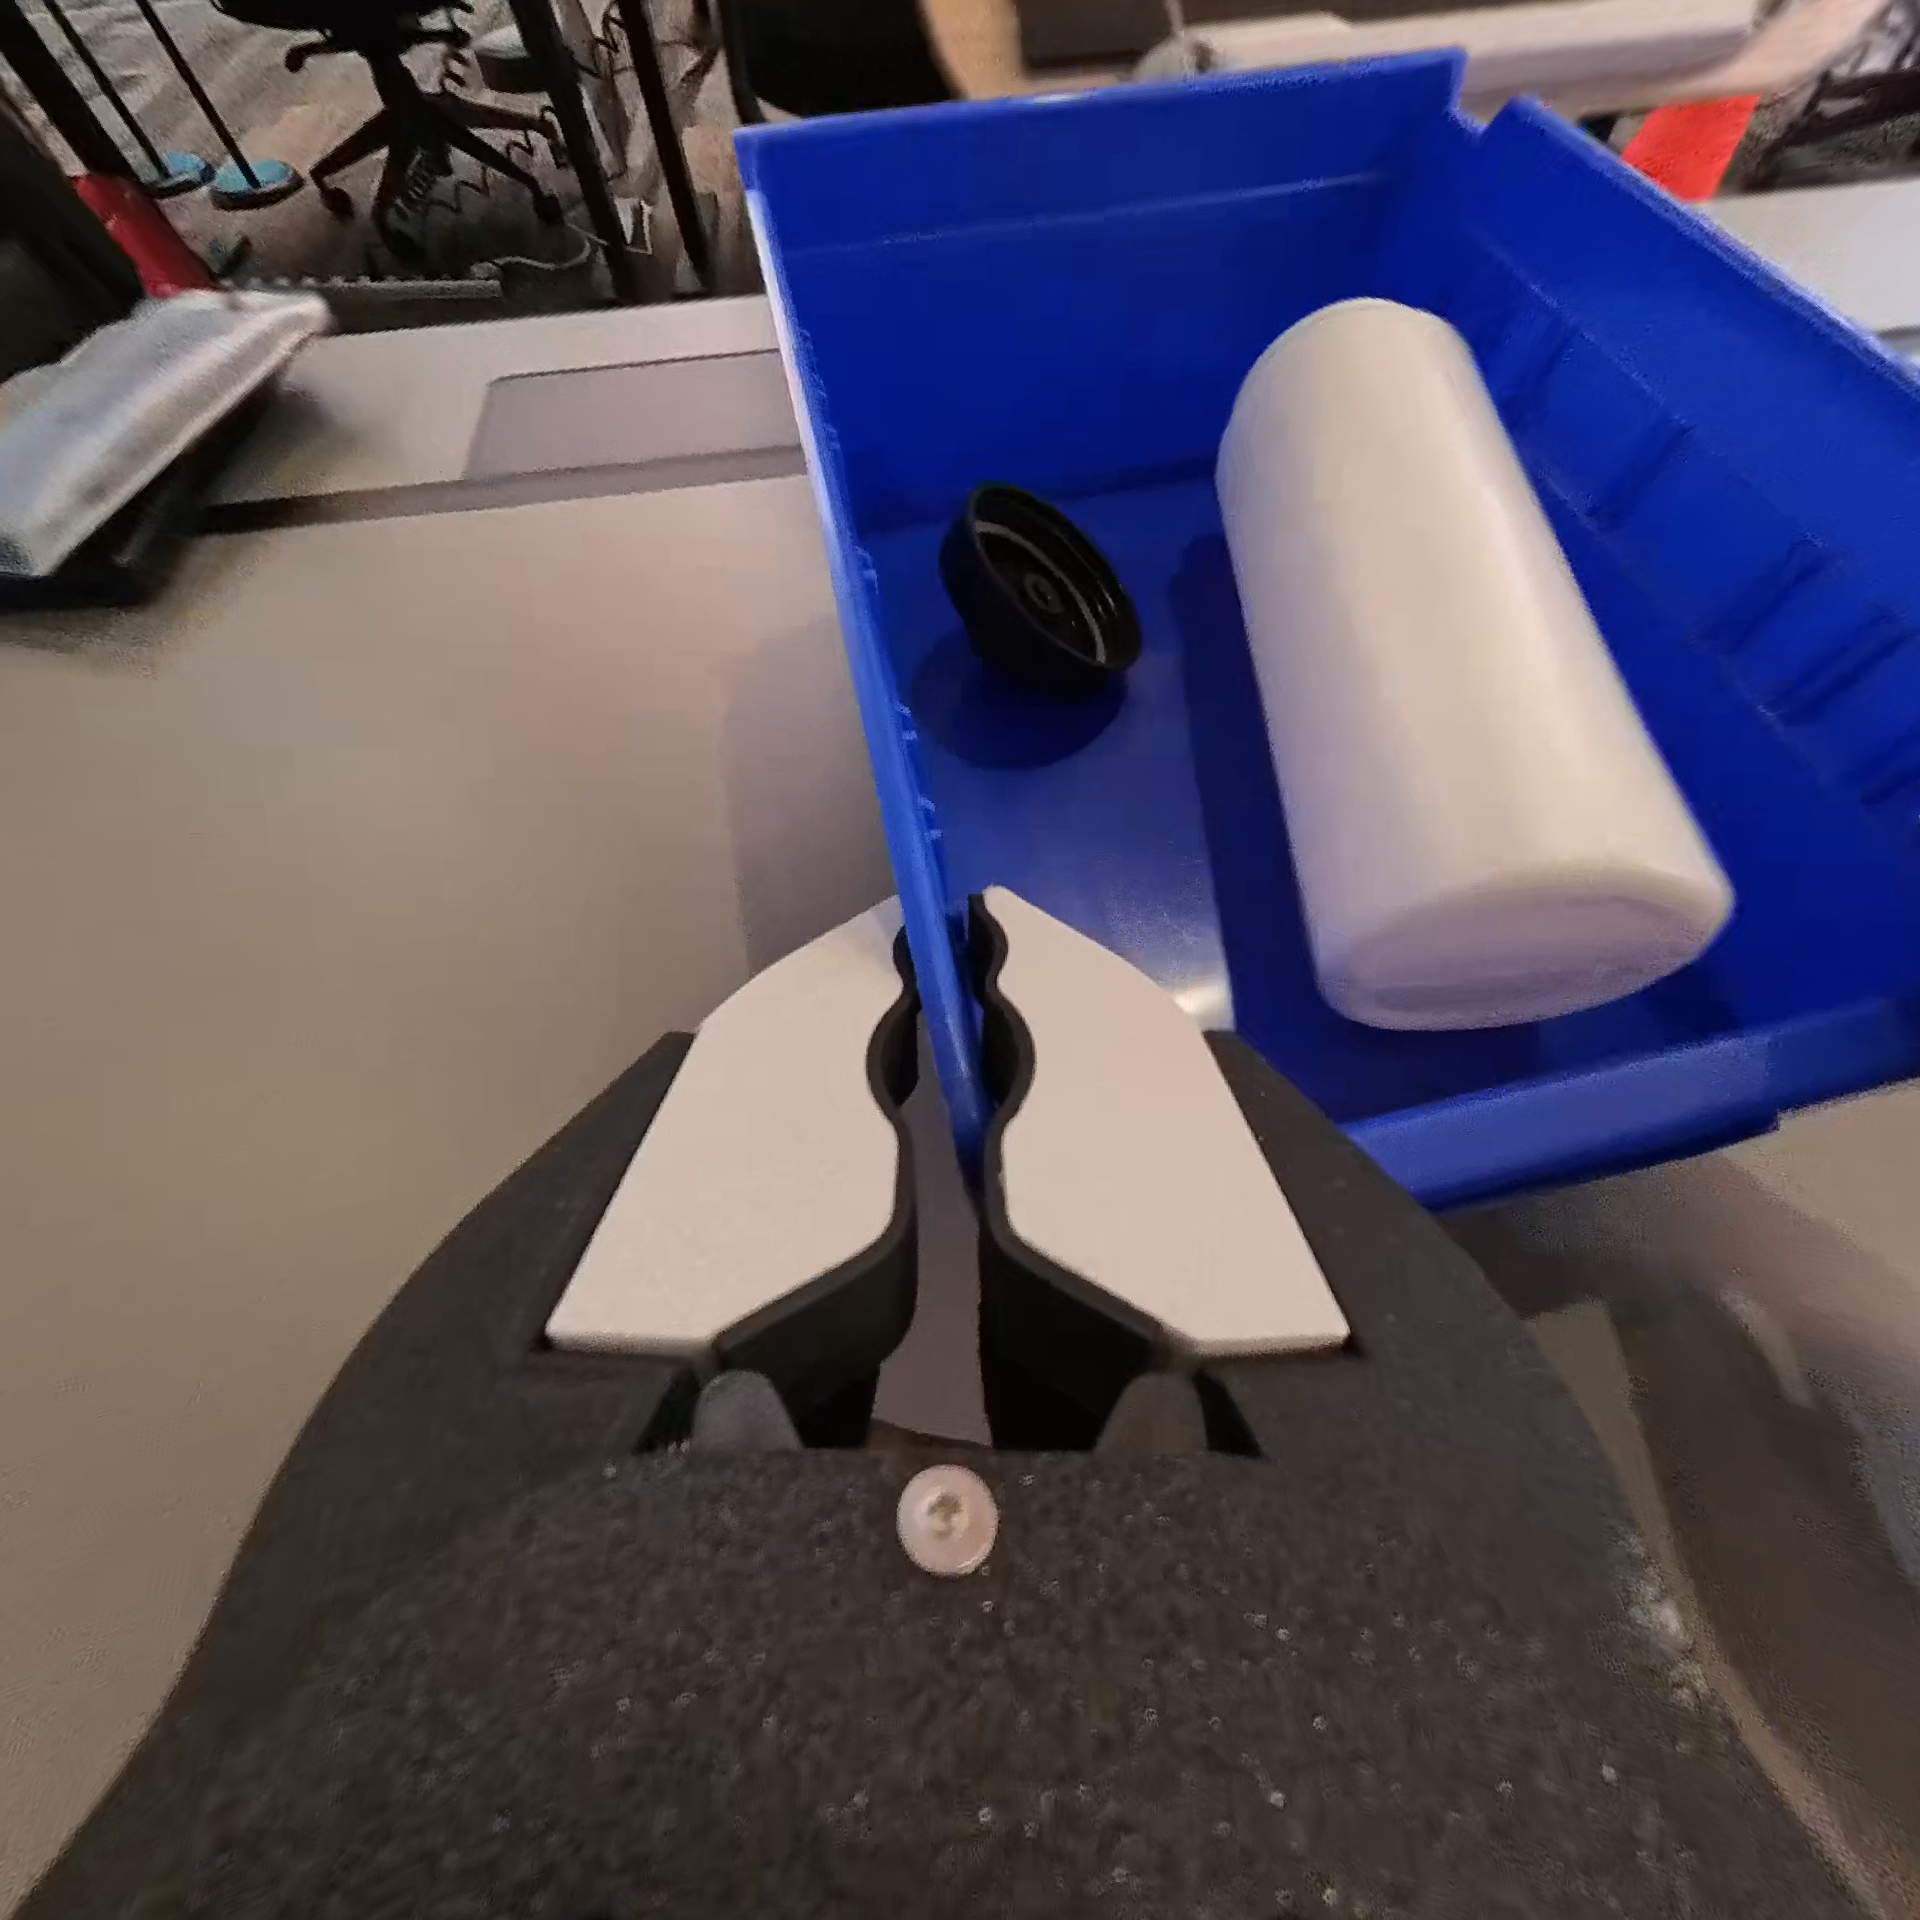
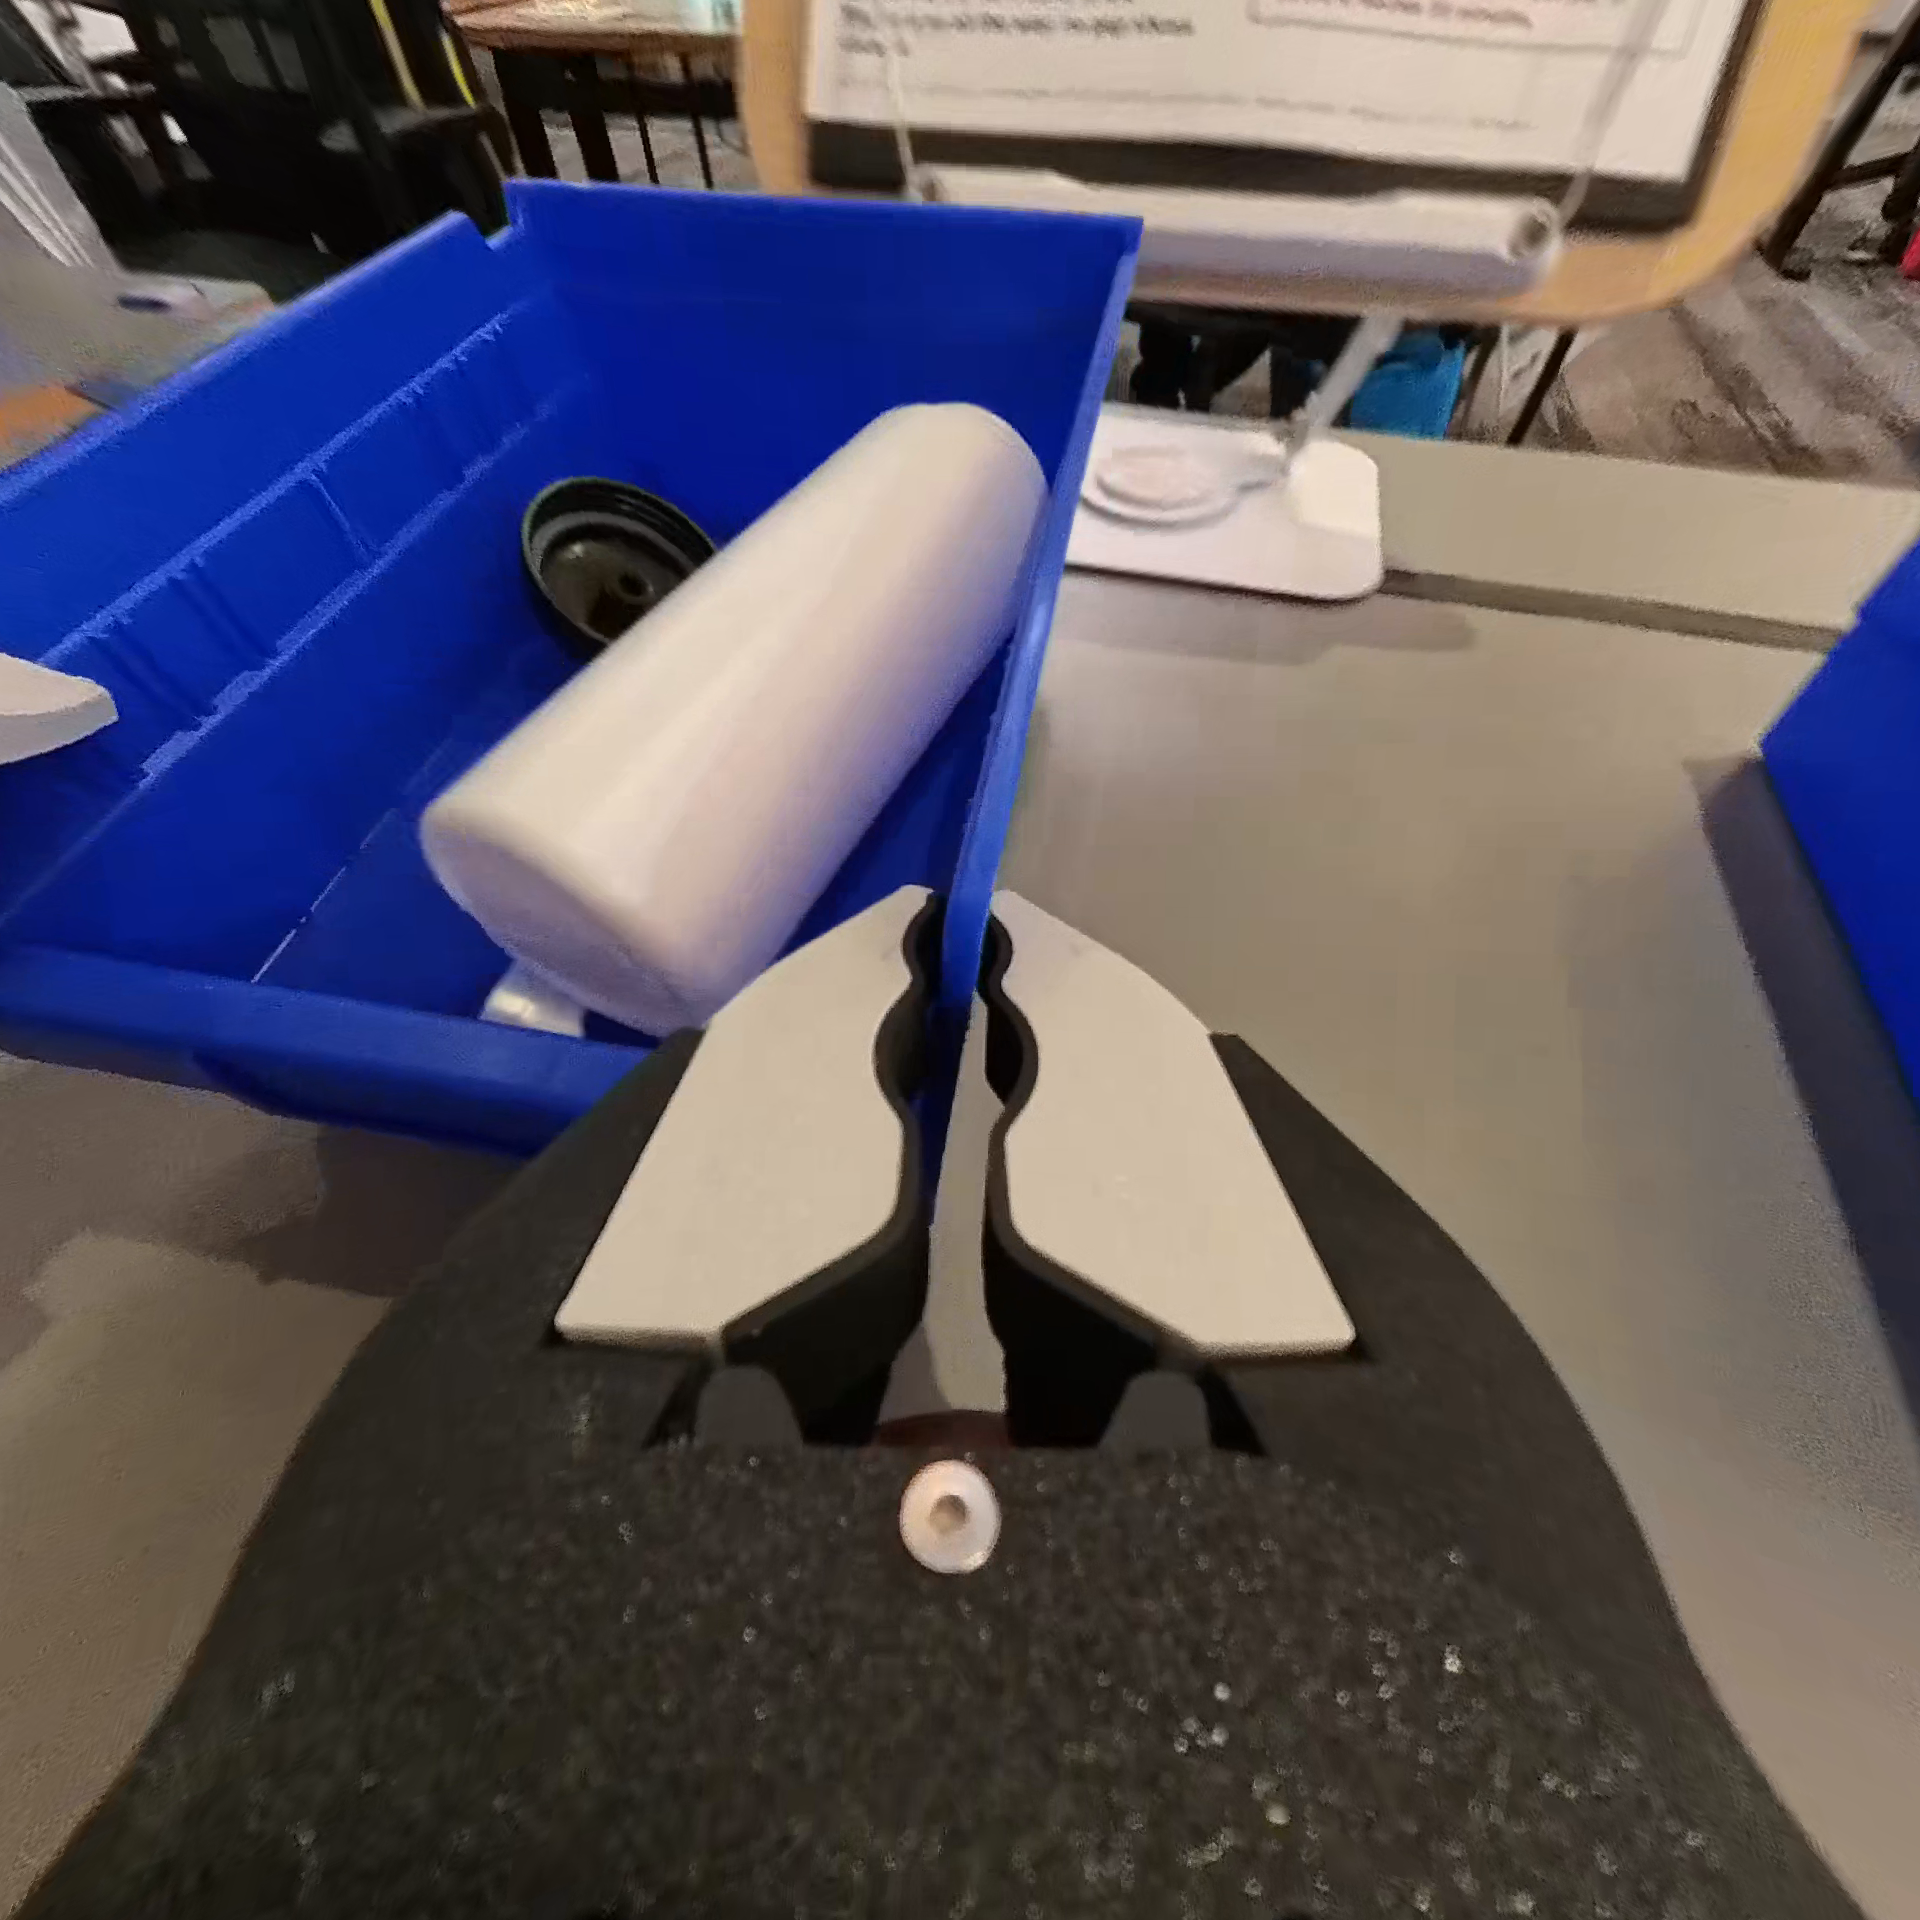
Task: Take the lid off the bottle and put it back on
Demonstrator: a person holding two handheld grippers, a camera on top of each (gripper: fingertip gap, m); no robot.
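A blue bin (image 1: 1091,260) holds a white bottle (image 1: 1444,665) lying on its side and a black lid (image 1: 1039,587) lying loose beside it. My left gripper (image 1: 940,914) is shut on the bin's left side wall, one pad on each face of it. In the right wrist view the bin (image 2: 810,270) holds the same bottle (image 2: 727,707), with the lid (image 2: 603,566) behind it. My right gripper (image 2: 961,914) is shut on the bin's right side wall. A fingertip of the left gripper (image 2: 52,707) shows at the left edge.
The bin is on a grey table (image 1: 364,831). Another blue bin (image 2: 1860,748) is at the right edge. A white stand base (image 2: 1226,520) with a framed sheet sits behind the bin. A folded grey cloth (image 1: 125,416) lies at the far left. Office chairs stand beyond the table.
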